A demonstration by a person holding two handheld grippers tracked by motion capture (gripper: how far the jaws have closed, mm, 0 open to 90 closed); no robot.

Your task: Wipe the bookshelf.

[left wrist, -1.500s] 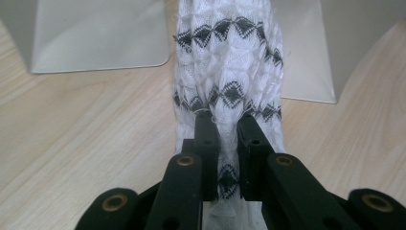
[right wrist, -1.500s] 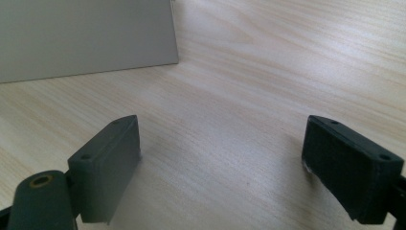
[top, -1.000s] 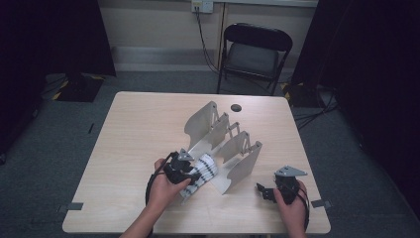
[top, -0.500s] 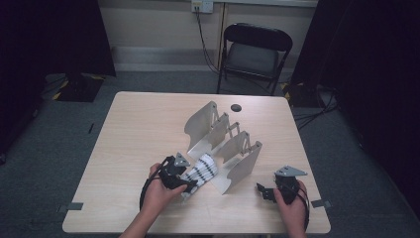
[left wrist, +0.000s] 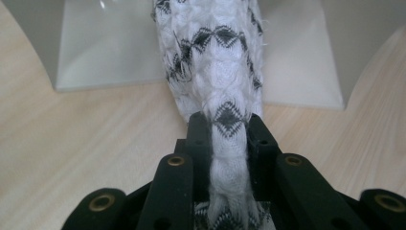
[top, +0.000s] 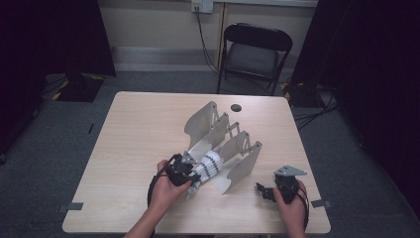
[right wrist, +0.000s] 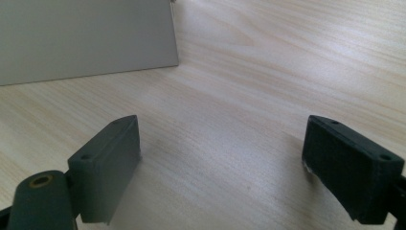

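Observation:
A white knitted cloth with black diamond patterns (top: 210, 163) lies in a slot of the grey divider rack (top: 200, 121), its near end sticking out toward me. My left gripper (top: 190, 174) is at that end. In the left gripper view the jaws (left wrist: 229, 125) have just been closing and now pinch the cloth (left wrist: 213, 57) between them, with the rack's grey panels (left wrist: 110, 48) behind. My right gripper (top: 263, 191) rests low near the table's front right, open, and its own view (right wrist: 225, 139) has bare wood between the jaws.
The wooden table (top: 138, 129) holds a small black round object (top: 236, 107) near its far edge. A black folding chair (top: 255, 49) stands behind the table. A grey rack panel (right wrist: 86, 38) is at the upper left of the right gripper view.
The left hand has shifted slightly at the cloth's near end, and the gripper now sits tight against it. The right hand has stayed still.

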